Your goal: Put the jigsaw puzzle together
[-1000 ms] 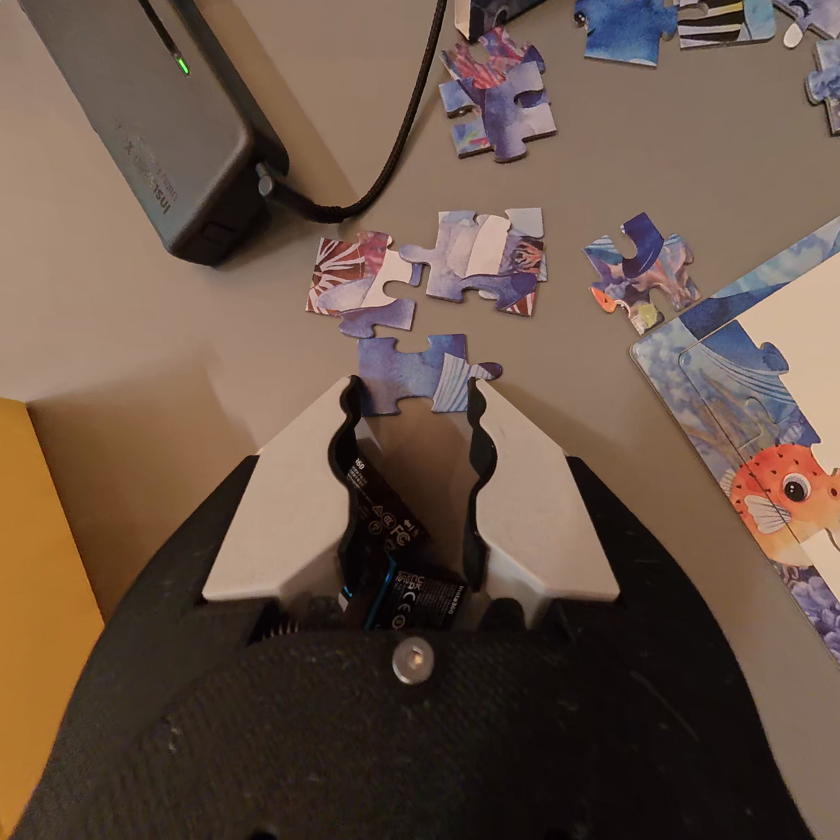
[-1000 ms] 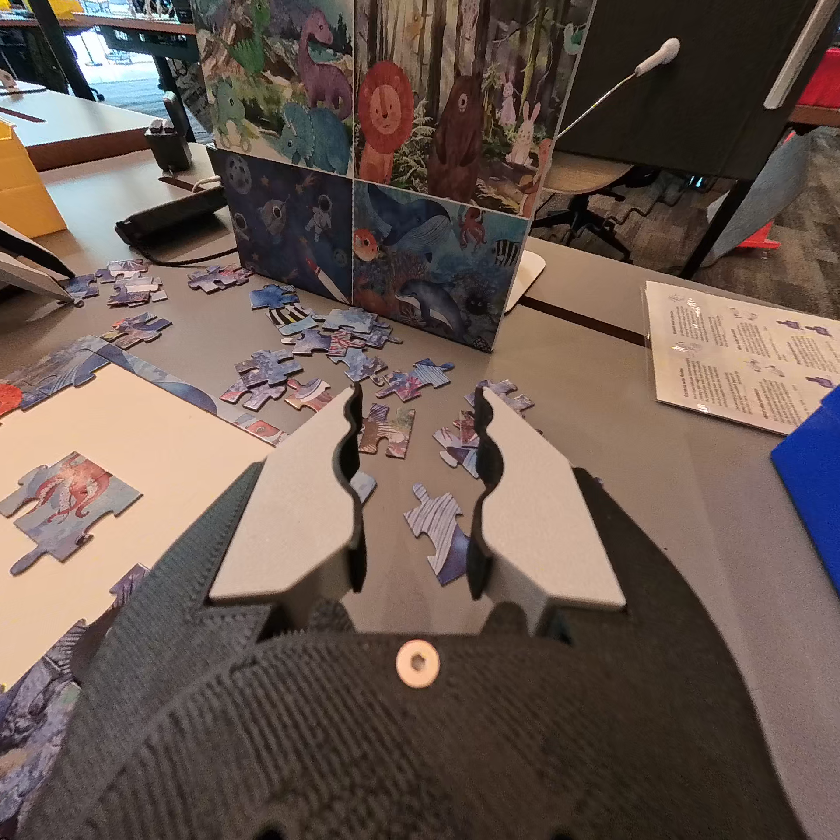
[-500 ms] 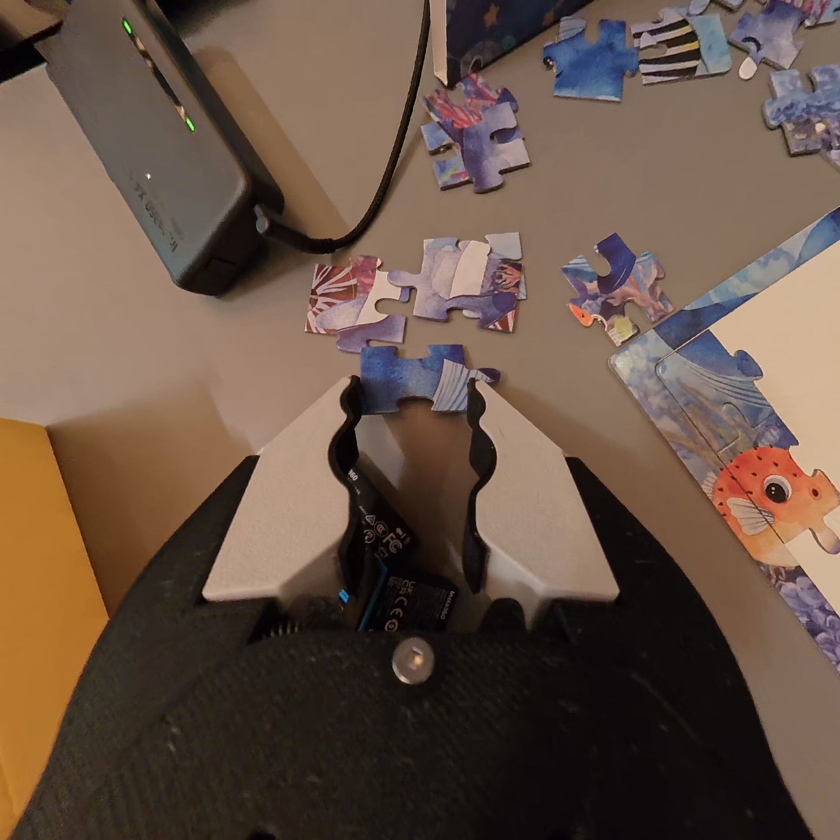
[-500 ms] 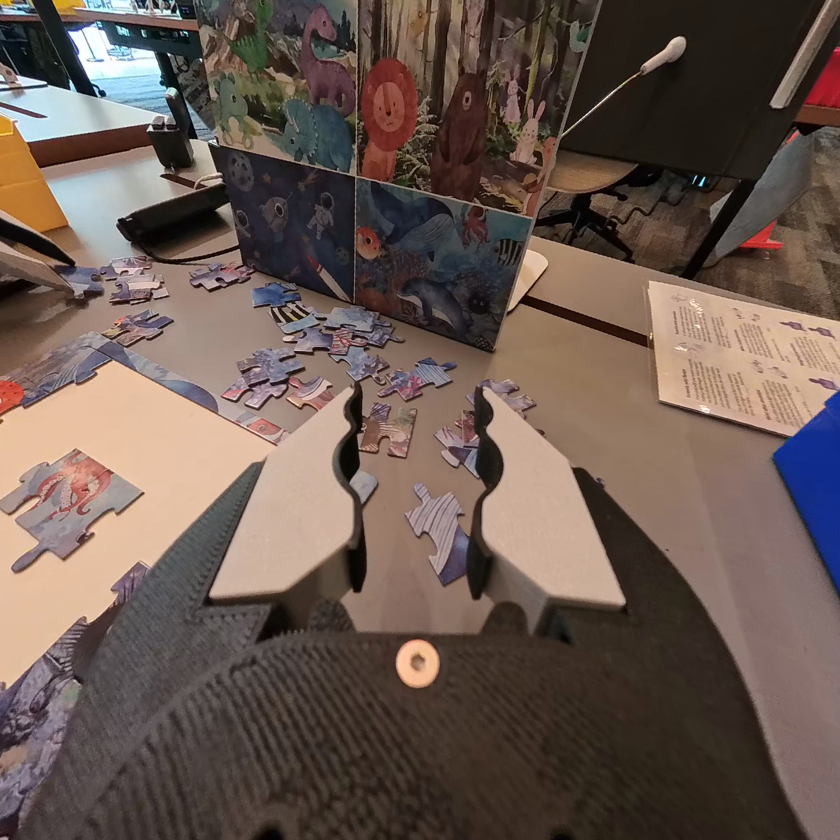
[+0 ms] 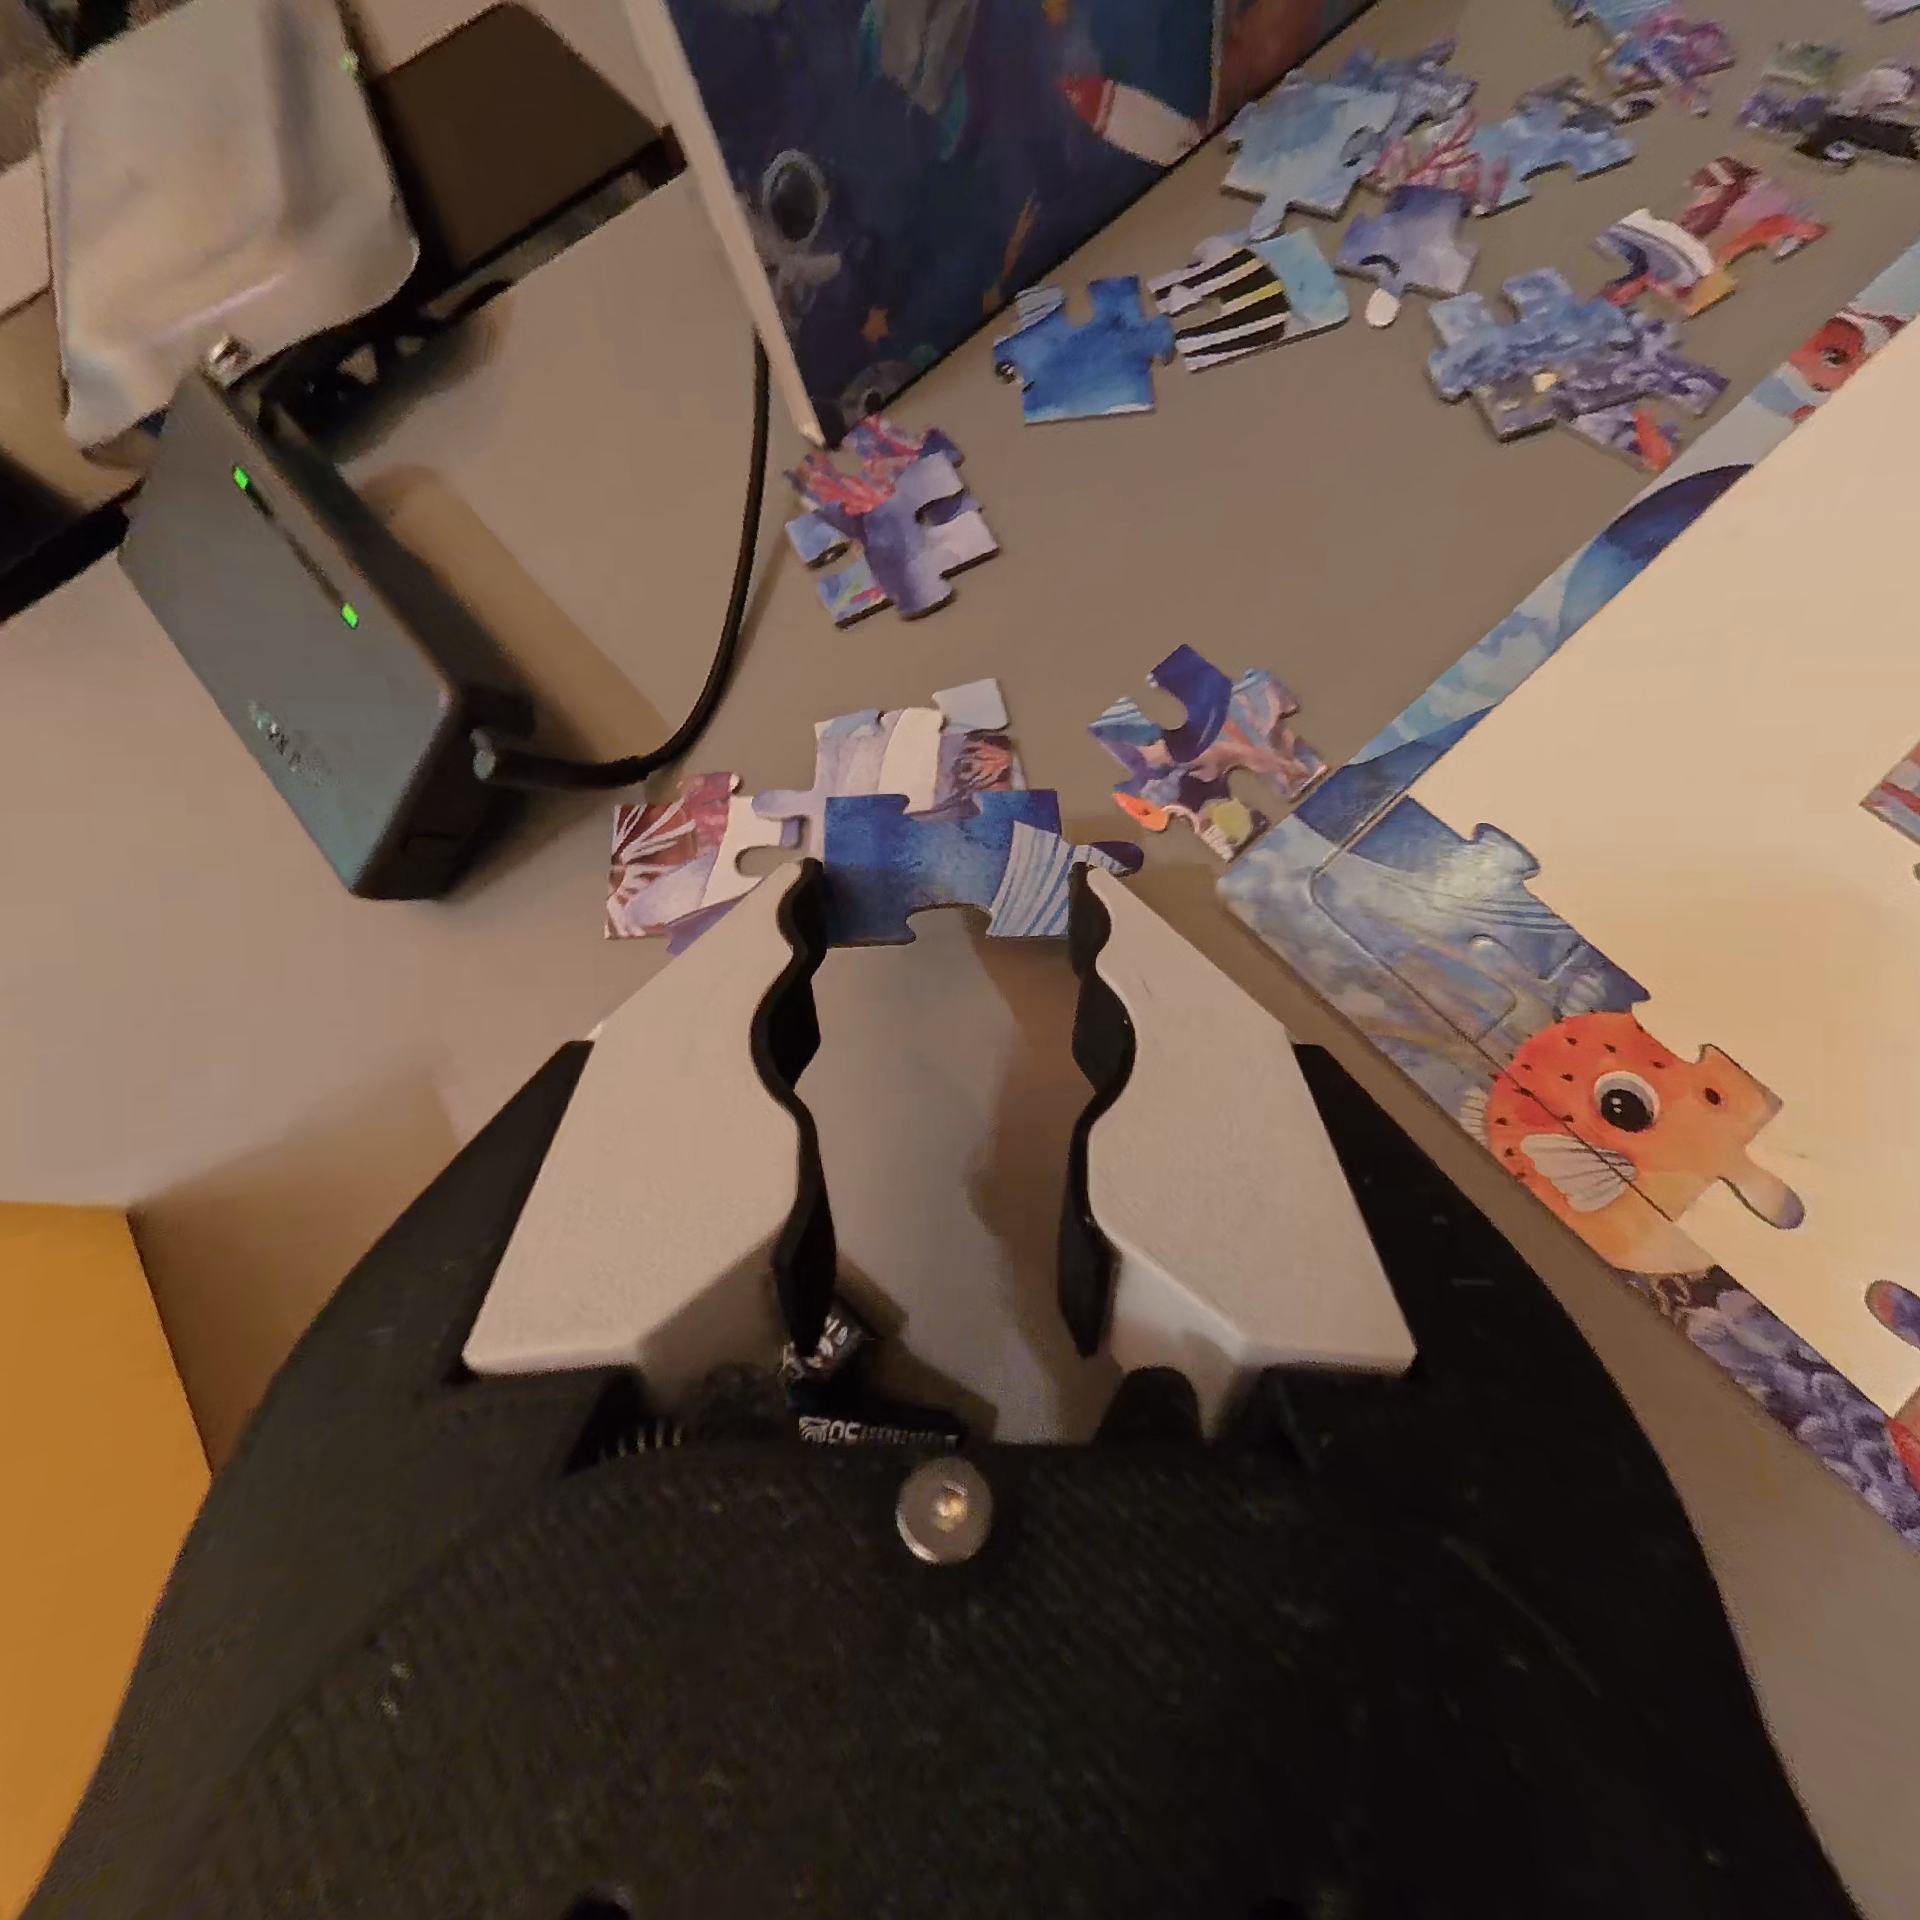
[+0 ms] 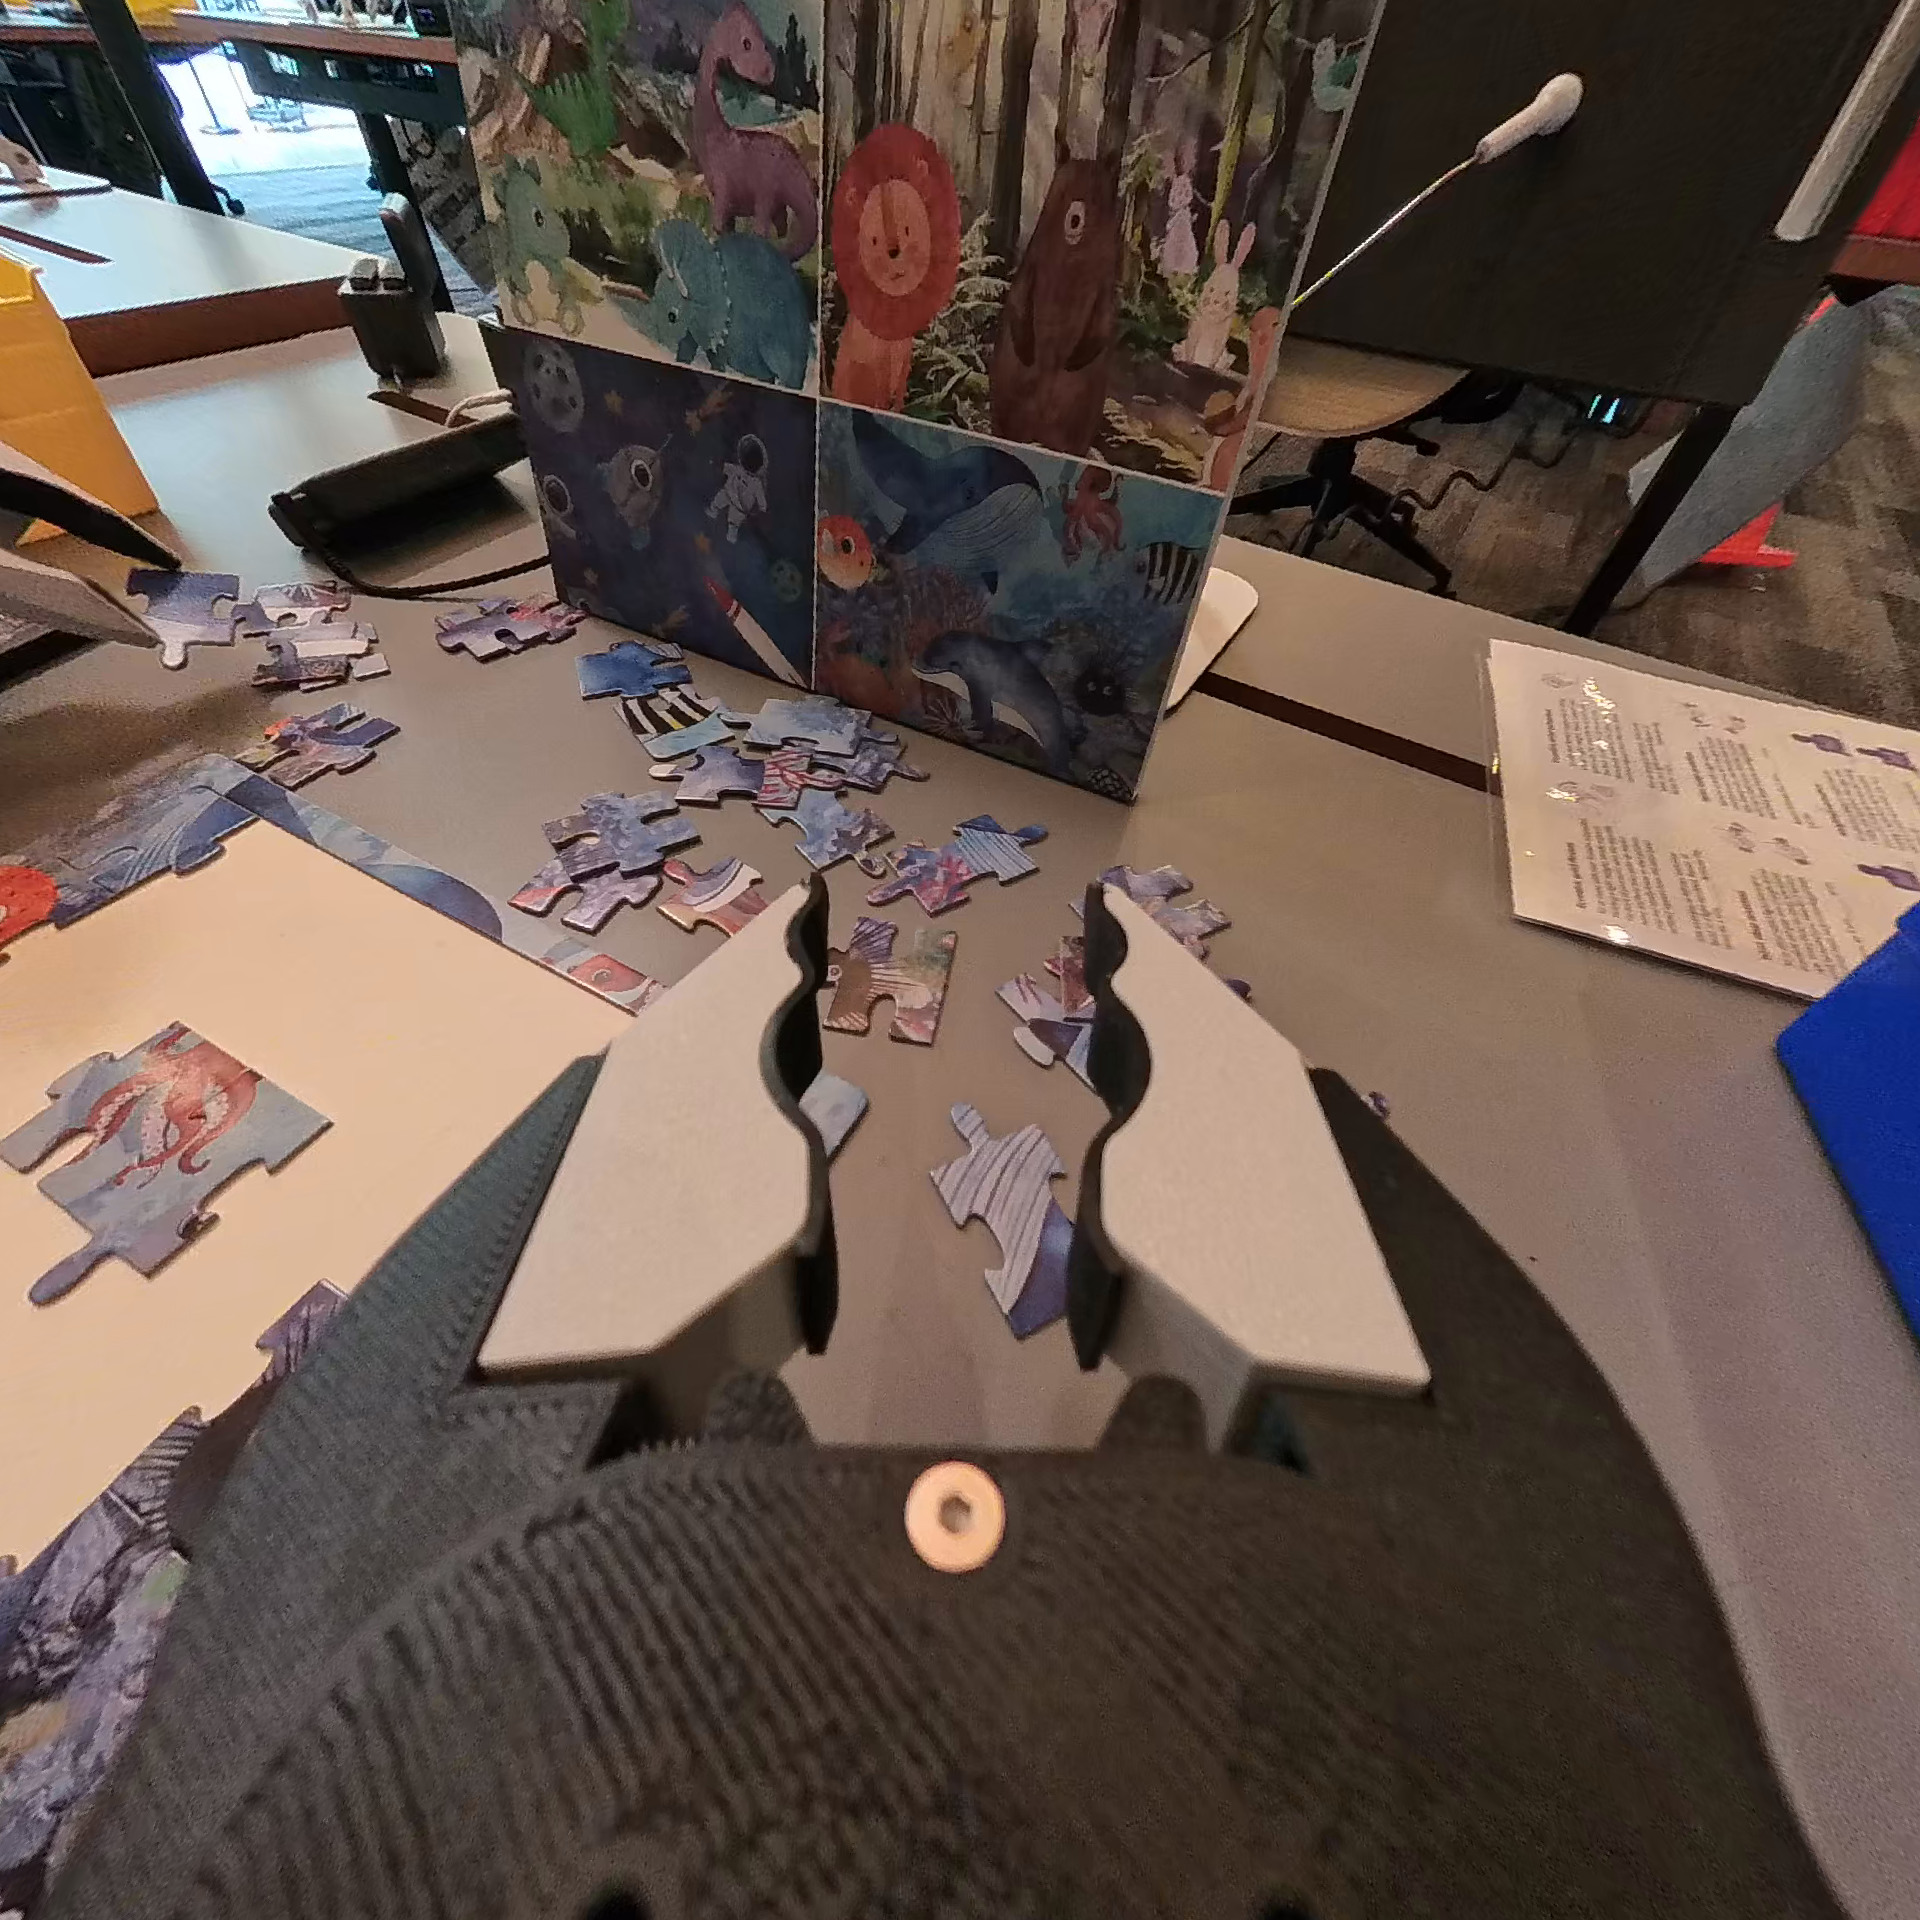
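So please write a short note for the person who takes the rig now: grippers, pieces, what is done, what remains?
Left gripper: shut on a blue piece, raised above the table.
Right gripper: open, empty, hanging over loose pieces.
Board: puffer fish corner fitted, octopus pieces lying inside, parts of the border done.
Left to do: most pieces still lie scattered before the box; place the held one first.

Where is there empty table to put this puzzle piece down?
Bare table lies between the picture box and the printed sheet. The cream puzzle tray middle is mostly free. In front of the box, loose pieces crowd it.
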{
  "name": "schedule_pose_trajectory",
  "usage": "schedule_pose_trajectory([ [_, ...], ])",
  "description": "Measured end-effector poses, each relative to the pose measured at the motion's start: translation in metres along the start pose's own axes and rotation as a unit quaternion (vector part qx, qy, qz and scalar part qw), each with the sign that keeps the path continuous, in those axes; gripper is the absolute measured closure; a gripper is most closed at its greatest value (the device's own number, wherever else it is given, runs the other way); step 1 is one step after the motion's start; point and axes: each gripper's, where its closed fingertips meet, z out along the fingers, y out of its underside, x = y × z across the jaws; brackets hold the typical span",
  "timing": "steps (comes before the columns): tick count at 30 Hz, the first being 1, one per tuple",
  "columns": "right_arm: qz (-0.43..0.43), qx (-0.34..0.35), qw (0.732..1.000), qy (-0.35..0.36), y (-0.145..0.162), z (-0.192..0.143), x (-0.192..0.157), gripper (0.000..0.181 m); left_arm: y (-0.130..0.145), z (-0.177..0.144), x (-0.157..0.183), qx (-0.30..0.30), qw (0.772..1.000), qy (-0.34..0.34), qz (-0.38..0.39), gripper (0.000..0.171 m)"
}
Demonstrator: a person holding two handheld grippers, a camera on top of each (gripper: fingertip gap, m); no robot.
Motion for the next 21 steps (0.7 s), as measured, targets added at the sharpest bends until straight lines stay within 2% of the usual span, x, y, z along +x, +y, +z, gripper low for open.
schedule_pose_trajectory([
  [13,-0.001,-0.002,1.000,-0.002,0.001,0.001,-0.002,0.133,-0.025,-0.003,0.062,0.067,0.985,0.067,0.141,0.126],
  [21,-0.002,-0.003,1.000,-0.004,0.001,0.002,-0.003,0.133,-0.031,-0.010,0.082,0.094,0.973,0.085,0.195,0.127],
])
